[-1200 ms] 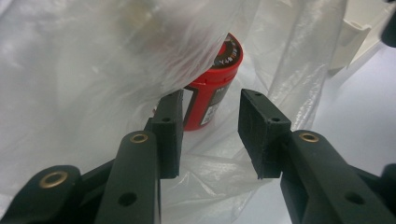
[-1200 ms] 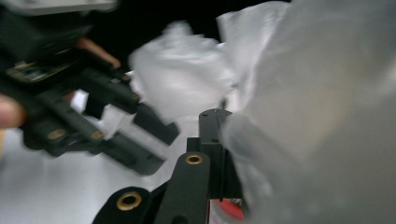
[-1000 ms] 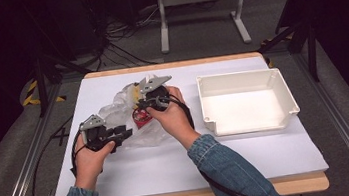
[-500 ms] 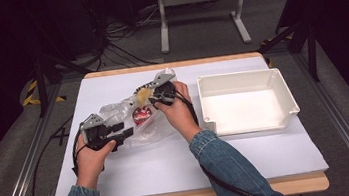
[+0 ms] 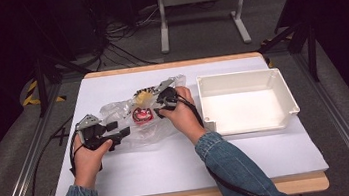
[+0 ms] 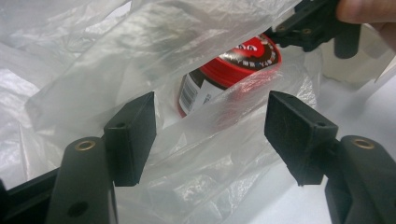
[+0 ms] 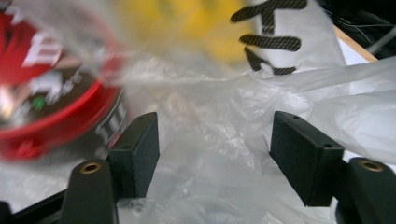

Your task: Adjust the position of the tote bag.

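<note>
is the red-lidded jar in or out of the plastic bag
In: the red-lidded jar lies on its side inside the clear plastic bag, film draped over its lid and label.

The jar [image 6: 219,79] inside the clear plastic bag [image 6: 116,60] has a red lid [image 6: 243,58] with white lettering, too blurred to read. A barcode sits on its white side label [image 6: 192,93], left of centre; its digits are illegible.

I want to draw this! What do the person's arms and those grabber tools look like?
Both arms wear blue denim sleeves. Each hand holds a black tool: the left gripper and the right gripper. Each has two chunky, square-ended black jaws with small brass-coloured rivets, a grey three-cornered plate on top, and a black cable trailing off.
</note>
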{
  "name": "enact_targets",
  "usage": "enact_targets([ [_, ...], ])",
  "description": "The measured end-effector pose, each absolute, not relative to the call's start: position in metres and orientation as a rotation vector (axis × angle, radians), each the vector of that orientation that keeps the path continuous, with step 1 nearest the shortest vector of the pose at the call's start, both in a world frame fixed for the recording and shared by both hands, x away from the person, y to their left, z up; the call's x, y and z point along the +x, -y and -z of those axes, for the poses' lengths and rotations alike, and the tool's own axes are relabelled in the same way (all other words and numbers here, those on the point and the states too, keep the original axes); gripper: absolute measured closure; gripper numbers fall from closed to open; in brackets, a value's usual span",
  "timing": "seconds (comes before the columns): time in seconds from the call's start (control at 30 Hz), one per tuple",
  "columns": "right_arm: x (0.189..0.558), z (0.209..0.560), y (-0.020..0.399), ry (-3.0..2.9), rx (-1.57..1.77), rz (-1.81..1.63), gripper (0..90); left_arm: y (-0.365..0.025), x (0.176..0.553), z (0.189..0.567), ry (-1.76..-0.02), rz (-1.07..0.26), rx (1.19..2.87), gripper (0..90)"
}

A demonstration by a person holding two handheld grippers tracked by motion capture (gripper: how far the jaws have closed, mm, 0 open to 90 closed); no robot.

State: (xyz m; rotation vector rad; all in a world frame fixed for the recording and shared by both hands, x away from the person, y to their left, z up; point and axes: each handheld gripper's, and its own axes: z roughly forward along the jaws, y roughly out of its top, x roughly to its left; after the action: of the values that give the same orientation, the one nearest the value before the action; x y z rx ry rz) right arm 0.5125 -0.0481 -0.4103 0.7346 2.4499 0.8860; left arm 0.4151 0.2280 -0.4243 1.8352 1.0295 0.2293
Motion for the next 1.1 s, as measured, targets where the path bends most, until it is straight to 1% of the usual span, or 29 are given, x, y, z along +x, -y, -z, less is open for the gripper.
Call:
enact_targets([
  [0.07,0.508,0.409,0.051,-2.503,0.678,-0.856,27.2,-0.227,0.416,0.426,-1.036,-0.204,1.854,34.3],
  [0.17,0.504,0.408,0.052,-2.544,0.629,-0.837,24.9,-0.228,0.417,0.428,-1.045,-0.193,1.879,34.2],
  [0.23,0.502,0.411,0.051,-2.594,0.582,-0.806,21.4,-0.228,0.418,0.432,-1.07,-0.155,1.891,33.9],
  [0.33,0.499,0.416,0.049,-2.662,0.547,-0.786,18.0,-0.229,0.419,0.437,-1.095,-0.131,1.908,33.5],
  [0.43,0.497,0.417,0.048,-2.69,0.54,-0.807,19.3,-0.23,0.419,0.437,-1.101,-0.127,1.904,32.1],
  [0.5,0.496,0.412,0.049,-2.687,0.544,-0.83,21.2,-0.232,0.419,0.436,-1.094,-0.149,1.897,31.1],
  [0.63,0.491,0.396,0.052,-2.668,0.569,-0.926,21.1,-0.233,0.418,0.433,-1.083,-0.158,1.866,29.4],
  [0.87,0.474,0.362,0.052,-2.632,0.562,-1.072,22.7,-0.231,0.415,0.43,-1.056,-0.174,1.85,29.6],
  [1.0,0.465,0.348,0.05,-2.618,0.558,-1.135,25.9,-0.229,0.413,0.426,-1.038,-0.181,1.841,29.7],
  [1.1,0.454,0.332,0.045,-2.592,0.542,-1.2,30.8,-0.227,0.412,0.425,-1.022,-0.186,1.843,29.6],
])
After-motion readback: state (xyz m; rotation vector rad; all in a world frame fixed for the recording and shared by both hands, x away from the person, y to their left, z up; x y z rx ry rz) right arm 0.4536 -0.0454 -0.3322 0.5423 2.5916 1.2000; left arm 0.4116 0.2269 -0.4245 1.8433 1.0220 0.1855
